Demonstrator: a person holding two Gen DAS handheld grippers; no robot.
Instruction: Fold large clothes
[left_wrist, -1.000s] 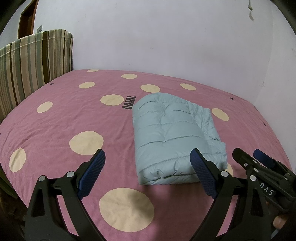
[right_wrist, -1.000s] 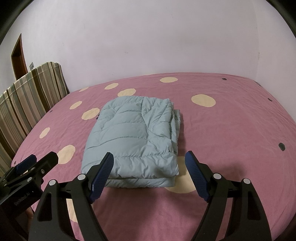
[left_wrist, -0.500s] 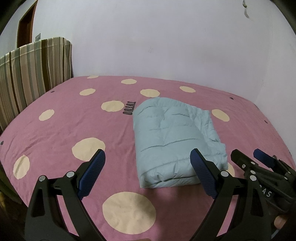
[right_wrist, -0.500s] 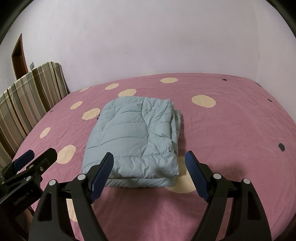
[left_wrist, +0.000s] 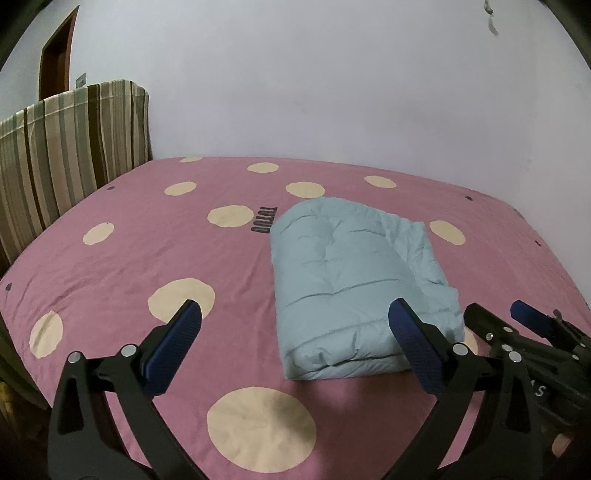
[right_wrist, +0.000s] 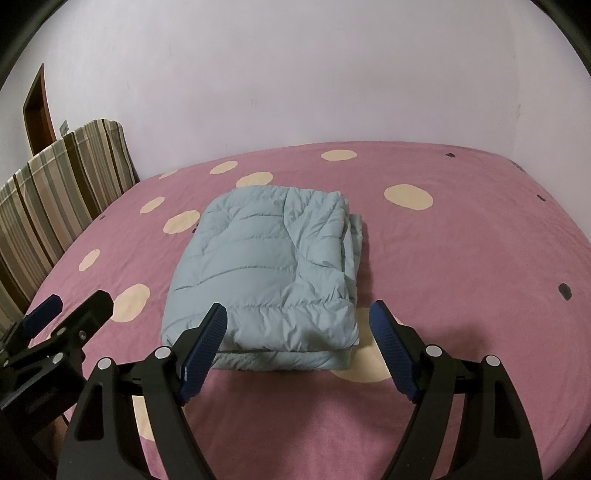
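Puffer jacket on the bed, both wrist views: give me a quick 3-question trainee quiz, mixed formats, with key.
1. True or false: the left gripper is clamped on the light blue puffer jacket.
2. Multiple choice: the jacket lies on A) a striped headboard cover, B) a pink bedsheet with cream dots, C) bare floor.
3. Fill in: in the right wrist view, the right gripper has its jaws ____ and holds nothing.

Key:
1. False. Its jaws are apart and empty; the jacket lies folded on the sheet beyond them.
2. B.
3. open.
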